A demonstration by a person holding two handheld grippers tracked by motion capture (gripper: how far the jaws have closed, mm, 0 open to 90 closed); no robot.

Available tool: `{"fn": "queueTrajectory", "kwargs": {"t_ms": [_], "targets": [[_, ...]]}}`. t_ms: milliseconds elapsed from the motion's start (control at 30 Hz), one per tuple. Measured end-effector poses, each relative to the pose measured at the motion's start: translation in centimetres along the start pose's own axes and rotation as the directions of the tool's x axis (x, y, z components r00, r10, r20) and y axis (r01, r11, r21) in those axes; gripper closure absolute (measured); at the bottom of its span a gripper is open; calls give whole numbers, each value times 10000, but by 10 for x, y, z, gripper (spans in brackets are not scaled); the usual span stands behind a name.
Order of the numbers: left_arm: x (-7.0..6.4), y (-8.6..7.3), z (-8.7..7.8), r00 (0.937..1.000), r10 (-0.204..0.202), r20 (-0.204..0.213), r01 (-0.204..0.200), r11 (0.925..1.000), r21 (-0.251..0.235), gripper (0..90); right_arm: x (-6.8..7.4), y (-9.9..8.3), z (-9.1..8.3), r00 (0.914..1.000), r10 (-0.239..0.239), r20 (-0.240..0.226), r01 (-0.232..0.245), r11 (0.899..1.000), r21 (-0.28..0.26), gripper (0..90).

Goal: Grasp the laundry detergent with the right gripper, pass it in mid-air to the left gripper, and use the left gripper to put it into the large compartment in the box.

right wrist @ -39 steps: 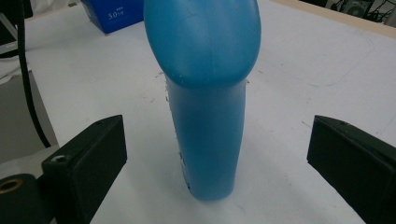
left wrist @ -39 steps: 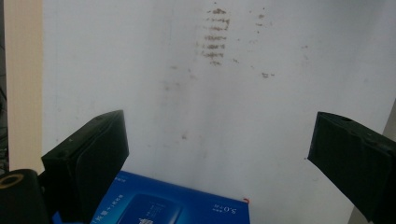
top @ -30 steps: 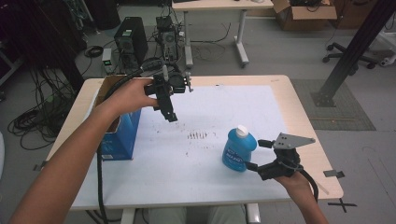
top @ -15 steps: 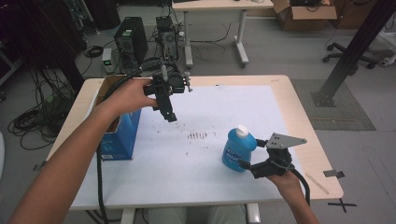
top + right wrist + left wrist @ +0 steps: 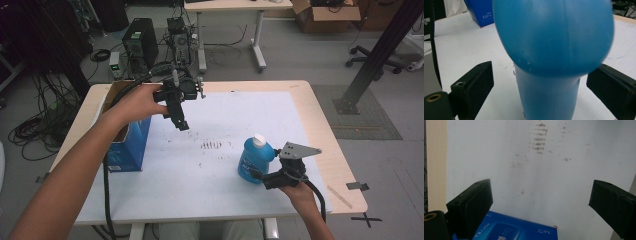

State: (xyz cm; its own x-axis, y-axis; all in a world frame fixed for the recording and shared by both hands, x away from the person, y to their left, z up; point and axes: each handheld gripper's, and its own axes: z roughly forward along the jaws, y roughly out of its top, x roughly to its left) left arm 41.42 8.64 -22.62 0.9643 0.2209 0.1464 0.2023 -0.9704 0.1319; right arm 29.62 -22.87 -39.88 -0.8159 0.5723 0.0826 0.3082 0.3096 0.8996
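Nearest, the right hand-held gripper [image 5: 260,175] stands open, jaws either side of the upright blue bottle [image 5: 252,160] on the white surface [image 5: 225,200]; gripping and moving it remain. Farther off, the left hand-held gripper [image 5: 181,122] hovers open, empty, beside the blue box [image 5: 127,147].

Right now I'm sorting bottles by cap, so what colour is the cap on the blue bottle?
White; the cap tops the blue bottle, clearest in the high view.
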Motion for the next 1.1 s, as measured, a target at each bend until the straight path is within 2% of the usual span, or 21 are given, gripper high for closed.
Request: {"fn": "queueTrajectory", "kwargs": {"t_ms": [433,733,767,1100], "targets": [[0,0,0,10000,-19,-9,19,10000,-4,53,-1,-2,6,9999,92,97,-90,9998,-152,125],[0,0,1,10000,-8,-12,8,10000,-7,52,-2,-4,5,9999,143,52,-142,9996,-239,191],[0,-1,0,10000,-15,4,15,10000,-2,52,-2,-4,5,9999,120,-9,-120,9996,-271,221],[0,-1,0,10000,-31,-14,31,10000,-6,53,-1,-3,4,10000,-55,-42,54,9995,-309,298]]}}
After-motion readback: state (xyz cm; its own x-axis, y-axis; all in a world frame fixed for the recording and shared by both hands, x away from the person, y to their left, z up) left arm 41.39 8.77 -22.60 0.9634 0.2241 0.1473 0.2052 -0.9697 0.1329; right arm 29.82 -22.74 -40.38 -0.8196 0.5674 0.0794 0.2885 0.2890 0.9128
